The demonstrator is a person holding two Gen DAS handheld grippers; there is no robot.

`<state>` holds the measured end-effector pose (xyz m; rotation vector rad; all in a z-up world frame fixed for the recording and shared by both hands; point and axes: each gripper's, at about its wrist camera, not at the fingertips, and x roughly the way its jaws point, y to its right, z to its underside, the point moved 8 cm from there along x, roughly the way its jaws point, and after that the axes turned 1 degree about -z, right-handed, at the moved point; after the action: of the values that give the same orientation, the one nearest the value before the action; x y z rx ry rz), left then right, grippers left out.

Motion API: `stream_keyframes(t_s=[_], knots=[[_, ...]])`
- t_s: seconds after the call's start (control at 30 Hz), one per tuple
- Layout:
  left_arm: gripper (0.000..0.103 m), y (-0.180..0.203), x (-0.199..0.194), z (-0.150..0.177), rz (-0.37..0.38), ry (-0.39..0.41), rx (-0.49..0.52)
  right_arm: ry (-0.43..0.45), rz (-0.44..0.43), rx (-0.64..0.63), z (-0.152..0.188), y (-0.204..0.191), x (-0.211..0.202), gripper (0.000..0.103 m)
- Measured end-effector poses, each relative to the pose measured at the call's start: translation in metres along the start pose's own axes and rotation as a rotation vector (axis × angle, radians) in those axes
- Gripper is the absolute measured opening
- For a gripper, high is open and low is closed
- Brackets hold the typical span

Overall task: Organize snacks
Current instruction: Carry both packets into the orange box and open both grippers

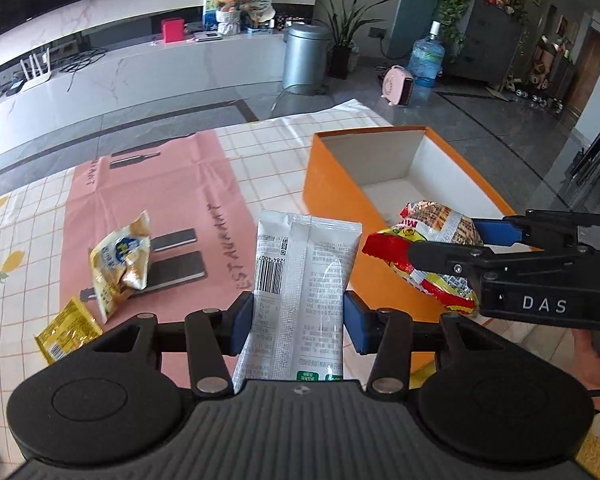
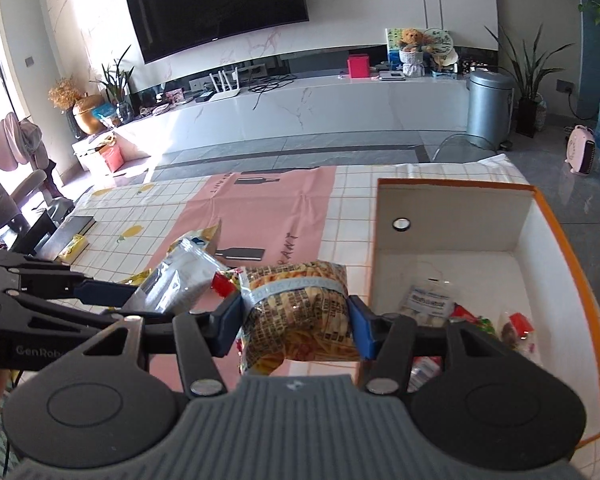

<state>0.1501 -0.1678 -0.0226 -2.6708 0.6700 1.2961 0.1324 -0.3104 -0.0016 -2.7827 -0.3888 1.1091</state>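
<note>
We work over the table [image 1: 40,216], spread with a checked cloth and a pink mat [image 1: 148,184]. At its right side stands the orange box [image 1: 328,200], open-topped with white inner walls; the right wrist view shows a few small packets [image 2: 428,300] already lying on its floor near the front.

Both tools carry a snack lifted clear of the table. The left gripper [image 1: 299,312] has its fingers clamped on a white pouch [image 1: 304,264], held upright with its barcode side facing us, just left of the box's near corner. The right gripper [image 2: 296,326] has its fingers clamped across the middle of a red-and-yellow noodle packet [image 2: 300,312], which hangs just beside the box's left wall, not yet over the opening.

Two yellow snack bags [image 1: 120,264] and [image 1: 66,332] lie on the mat and cloth to the left, not yet gathered.

To do this step well, we judge that the right packet should go in first, since it is nearer the opening. We should carry each snack fully past the orange rim before lowering, aim for bare floor behind the packets already inside, and part the fingers only once the snack is low. The two tools sit close together, so we should move one at a time to avoid a knock.
</note>
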Motion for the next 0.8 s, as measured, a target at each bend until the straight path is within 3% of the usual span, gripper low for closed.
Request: stream_keyframes(t_s=[0.23,0.43,0.6,0.8], knots=[[0.054,0.063,0.025,-0.028,0.069,-0.021,0.13,-0.012,0.063,0.05,0.01,0.065,-0.03,0.053],[0.054,0.11,0.056,-0.045,0.138,-0.08,0.213,-0.089,0.148,-0.003,0.019,0.111,-0.038,0.053],[0.054,0.135,0.086,-0.057,0.132,-0.116,0.296,-0.137,0.15,-0.019,0.024,0.134,-0.029,0.053],[0.054,0.136,0.126,-0.081,0.072,-0.165,0.35,-0.173,0.13,-0.051,0.009,0.149,0.004,0.053]])
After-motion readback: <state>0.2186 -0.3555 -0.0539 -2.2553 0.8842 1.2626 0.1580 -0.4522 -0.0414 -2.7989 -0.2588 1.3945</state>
